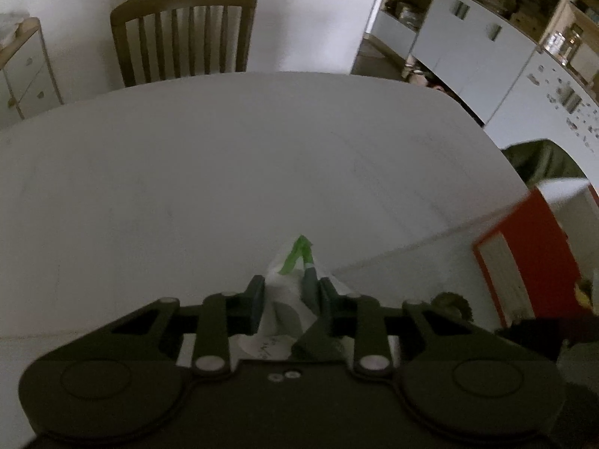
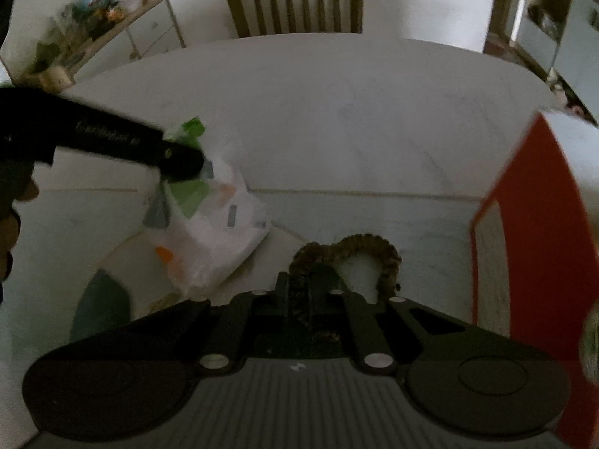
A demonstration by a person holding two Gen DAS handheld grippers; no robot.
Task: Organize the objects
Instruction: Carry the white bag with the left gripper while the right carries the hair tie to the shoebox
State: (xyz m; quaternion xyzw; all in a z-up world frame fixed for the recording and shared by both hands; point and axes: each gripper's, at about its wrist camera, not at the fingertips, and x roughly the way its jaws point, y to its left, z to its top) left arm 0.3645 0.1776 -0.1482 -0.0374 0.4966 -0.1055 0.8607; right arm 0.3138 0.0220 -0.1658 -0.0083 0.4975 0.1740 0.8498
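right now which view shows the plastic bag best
The right wrist view: the plastic bag shows almost whole, hanging from the left gripper. The left wrist view shows only a crumpled bit pinched between the fingers.

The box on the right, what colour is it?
The box is orange-red with a white top, clearest in the right wrist view.

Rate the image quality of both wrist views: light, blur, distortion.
Left wrist view: dim, the far white table edge bowed by the fisheye, the orange-and-white box smeared. Right wrist view: equally dark, the left gripper and its crinkly white plastic bag with green print motion-blurred, the brown ruffled fabric ring fairly sharp.
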